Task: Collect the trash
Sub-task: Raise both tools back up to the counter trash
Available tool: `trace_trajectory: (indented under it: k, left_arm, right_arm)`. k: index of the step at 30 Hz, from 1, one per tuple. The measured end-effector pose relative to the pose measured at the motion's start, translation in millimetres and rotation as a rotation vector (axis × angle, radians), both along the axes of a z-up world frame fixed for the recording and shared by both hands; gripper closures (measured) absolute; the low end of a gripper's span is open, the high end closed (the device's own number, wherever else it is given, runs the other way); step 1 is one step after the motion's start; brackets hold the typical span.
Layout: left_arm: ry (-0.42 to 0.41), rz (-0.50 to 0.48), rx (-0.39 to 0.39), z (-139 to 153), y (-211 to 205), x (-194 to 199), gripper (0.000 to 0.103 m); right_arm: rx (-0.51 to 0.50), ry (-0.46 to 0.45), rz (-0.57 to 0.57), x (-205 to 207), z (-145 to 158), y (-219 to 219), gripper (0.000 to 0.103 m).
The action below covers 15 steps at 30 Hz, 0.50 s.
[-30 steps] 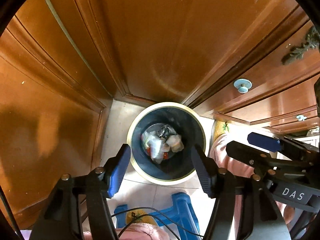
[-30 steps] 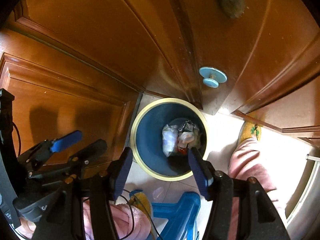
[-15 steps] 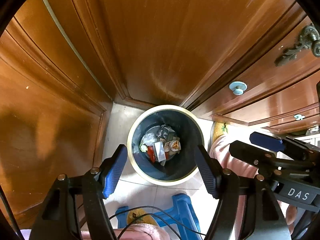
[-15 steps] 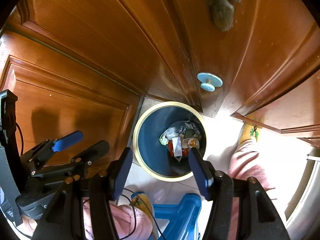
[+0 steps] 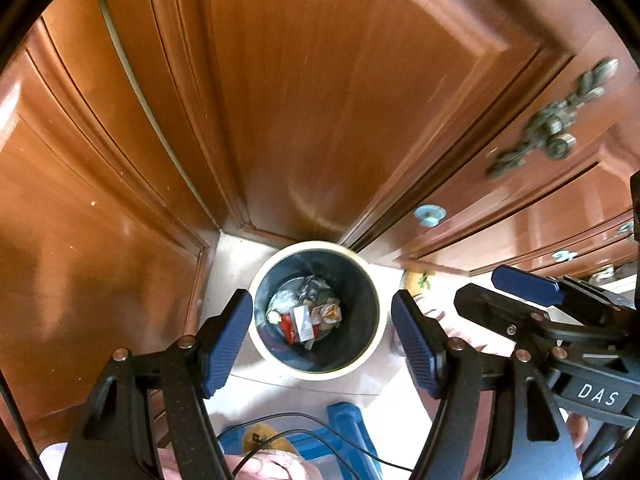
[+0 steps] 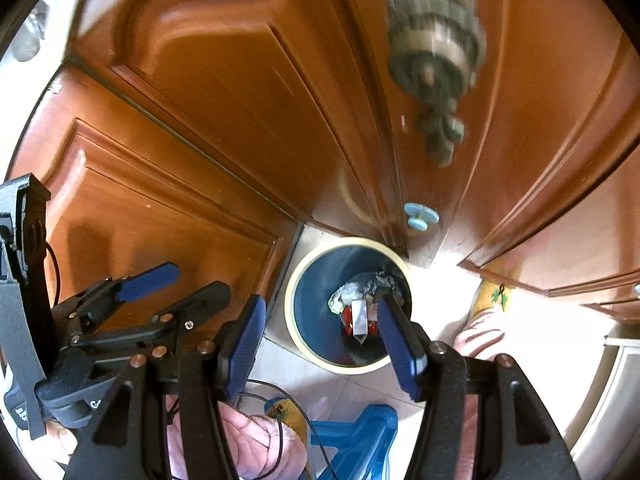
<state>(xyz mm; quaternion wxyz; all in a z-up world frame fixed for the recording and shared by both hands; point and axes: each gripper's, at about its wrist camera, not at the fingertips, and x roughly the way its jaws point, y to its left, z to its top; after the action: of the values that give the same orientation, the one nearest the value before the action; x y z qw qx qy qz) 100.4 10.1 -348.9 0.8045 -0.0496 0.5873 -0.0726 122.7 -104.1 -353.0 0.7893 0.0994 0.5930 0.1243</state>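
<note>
Trash (image 5: 306,314) lay in bottom of blue bin (image 5: 370,308) on floor by wooden doors. My left tool (image 5: 322,344) had just widened, empty; my right tool (image 6: 322,342) released, empty, both above bin.

**Trash heaped at the bottom of a round bin**

A round trash bin (image 5: 370,344) with a cream rim and dark blue inner wall stands upright on the pale tiled floor, in the corner formed by brown wooden doors. At its bottom lies a small heap of trash (image 5: 306,314): crumpled silver and white wrappers, a red packet, and a small white carton lying on top.
</note>
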Motion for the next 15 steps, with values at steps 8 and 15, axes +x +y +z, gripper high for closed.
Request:
trace_trajectory:
  k: [8,15]
  left_arm:
    - [-0.136,-0.026,-0.045,80,-4,-11,0.032]
    - [-0.284,-0.081,-0.028,160,-8,-14,0.024]
  right_arm:
    - [0.013,-0.167,0.028,-15,79,-1,0.044]
    - [0.039,-0.277,0.028,-18,148,-1,0.044]
